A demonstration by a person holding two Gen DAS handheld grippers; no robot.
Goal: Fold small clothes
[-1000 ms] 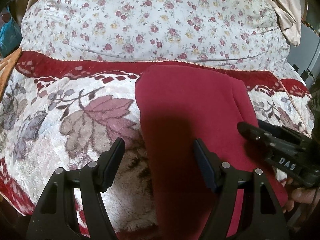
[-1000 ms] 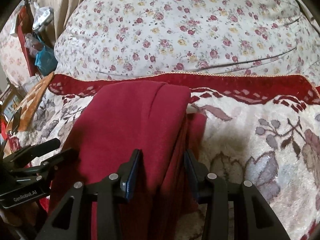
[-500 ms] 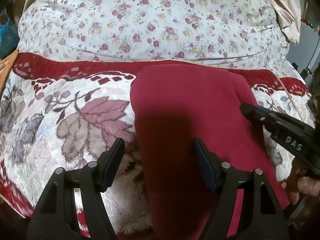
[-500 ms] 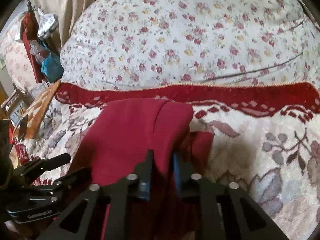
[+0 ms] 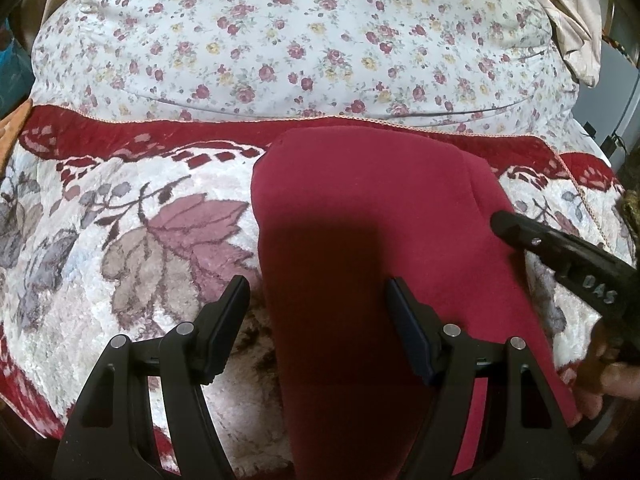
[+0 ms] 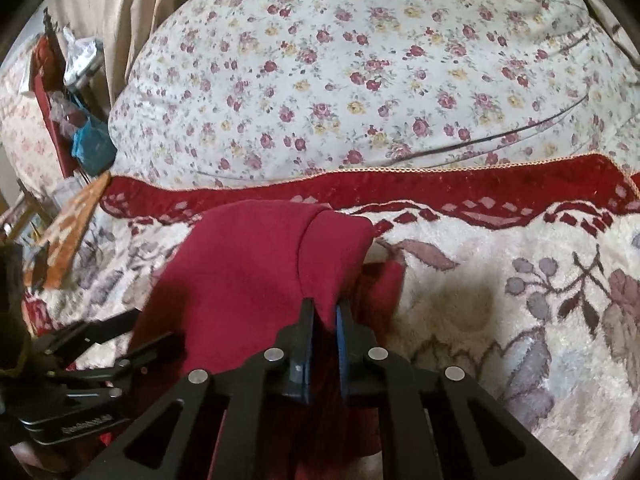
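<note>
Change: right gripper (image 6: 325,322) has clamped the red garment's (image 5: 372,248) right edge.
Left gripper (image 5: 318,300): wide open, astride the left edge.
Progress: lengthwise fold lies on the floral blanket (image 5: 120,240); crosswise fold apparently remains.

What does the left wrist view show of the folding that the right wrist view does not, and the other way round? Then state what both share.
Only the left wrist view: the open left gripper straddling the cloth's left edge. Only the right wrist view: the right gripper shut on the red garment, plus a blue bag. Both: the garment, leaf-patterned blanket and floral quilt.
</note>
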